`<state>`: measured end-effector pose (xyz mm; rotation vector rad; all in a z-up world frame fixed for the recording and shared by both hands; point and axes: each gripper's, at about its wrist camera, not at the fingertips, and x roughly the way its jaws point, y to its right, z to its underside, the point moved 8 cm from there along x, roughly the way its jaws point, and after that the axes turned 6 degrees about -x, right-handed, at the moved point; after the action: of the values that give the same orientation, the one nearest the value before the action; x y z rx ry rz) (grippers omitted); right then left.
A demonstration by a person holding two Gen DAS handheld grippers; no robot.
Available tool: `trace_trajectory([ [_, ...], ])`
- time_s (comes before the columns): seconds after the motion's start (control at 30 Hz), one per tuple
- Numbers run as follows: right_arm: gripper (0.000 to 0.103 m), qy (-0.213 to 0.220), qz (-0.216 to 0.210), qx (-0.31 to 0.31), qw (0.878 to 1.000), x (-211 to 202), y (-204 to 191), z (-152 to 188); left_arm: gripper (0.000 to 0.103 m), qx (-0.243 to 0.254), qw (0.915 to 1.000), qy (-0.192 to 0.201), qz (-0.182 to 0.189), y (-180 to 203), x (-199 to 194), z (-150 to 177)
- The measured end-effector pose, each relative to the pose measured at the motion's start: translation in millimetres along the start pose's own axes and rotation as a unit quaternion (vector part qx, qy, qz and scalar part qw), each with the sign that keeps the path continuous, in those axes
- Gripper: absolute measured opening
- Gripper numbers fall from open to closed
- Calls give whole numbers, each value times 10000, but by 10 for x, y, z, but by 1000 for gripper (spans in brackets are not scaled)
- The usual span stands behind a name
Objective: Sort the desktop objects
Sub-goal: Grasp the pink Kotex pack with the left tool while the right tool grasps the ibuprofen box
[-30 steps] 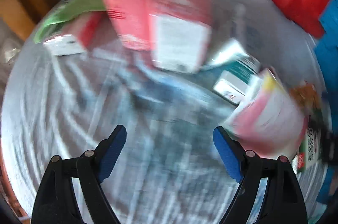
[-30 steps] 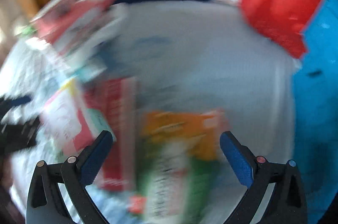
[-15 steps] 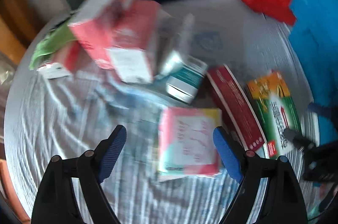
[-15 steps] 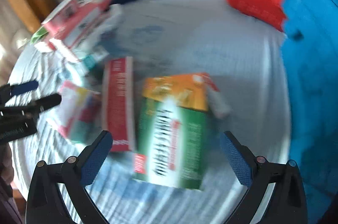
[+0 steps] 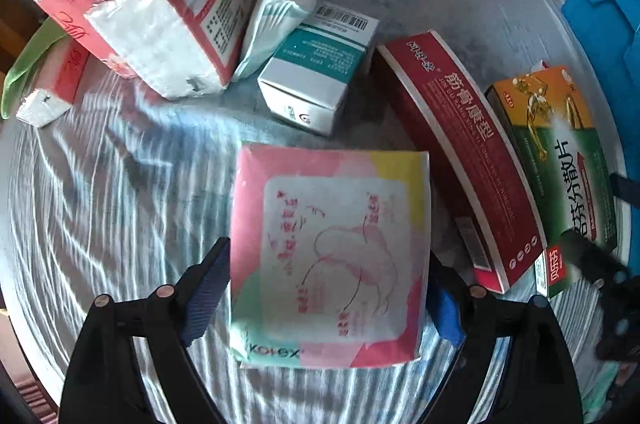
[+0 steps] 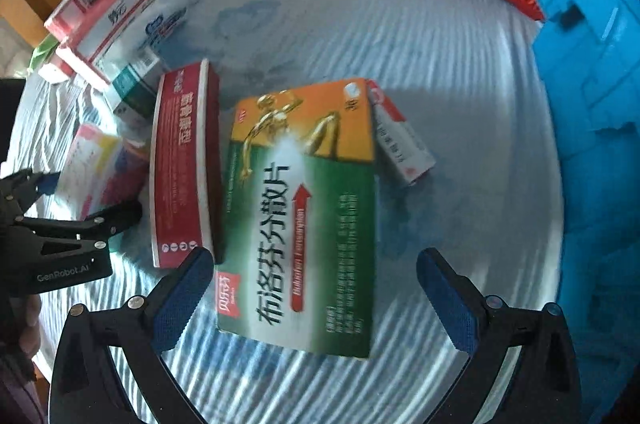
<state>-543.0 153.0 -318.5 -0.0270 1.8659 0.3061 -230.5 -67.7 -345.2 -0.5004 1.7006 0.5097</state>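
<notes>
Kotex pack (image 5: 328, 260) is straddled by wide-open L gripper (image 5: 326, 300) w/o visible contact, green medicine box (image 6: 300, 220) framed by open R gripper (image 6: 314, 298).

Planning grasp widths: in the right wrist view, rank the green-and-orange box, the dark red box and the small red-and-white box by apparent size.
1. green-and-orange box, largest, though nearest the camera.
2. dark red box.
3. small red-and-white box, clearly smallest, partly hidden behind the green-and-orange box.

Soft pink-and-yellow pad packet (image 5: 328, 256): "Kotex". Flat green-and-orange medicine carton (image 6: 304, 212): "布洛芬分散片". Long dark-red carton (image 5: 460, 152): "筋骨康型". Black left gripper (image 6: 86, 194) body: "GenRobot.AI".
</notes>
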Motion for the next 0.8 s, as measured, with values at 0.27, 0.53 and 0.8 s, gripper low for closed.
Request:
trace_trajectory([
  [0.27, 103, -145, -107, 317, 9993, 90, -23, -22, 103, -65, 9993, 372, 24, -5, -12, 9],
  [0.53, 103, -578, 513, 1507, 9855, -3, 127, 164, 98, -179, 9982, 581, 15, -73, -86, 43],
  [0.8, 90, -480, 665, 1364, 9873, 43, -28, -94, 75, -570, 9966, 579, -148, -399, -216, 49],
])
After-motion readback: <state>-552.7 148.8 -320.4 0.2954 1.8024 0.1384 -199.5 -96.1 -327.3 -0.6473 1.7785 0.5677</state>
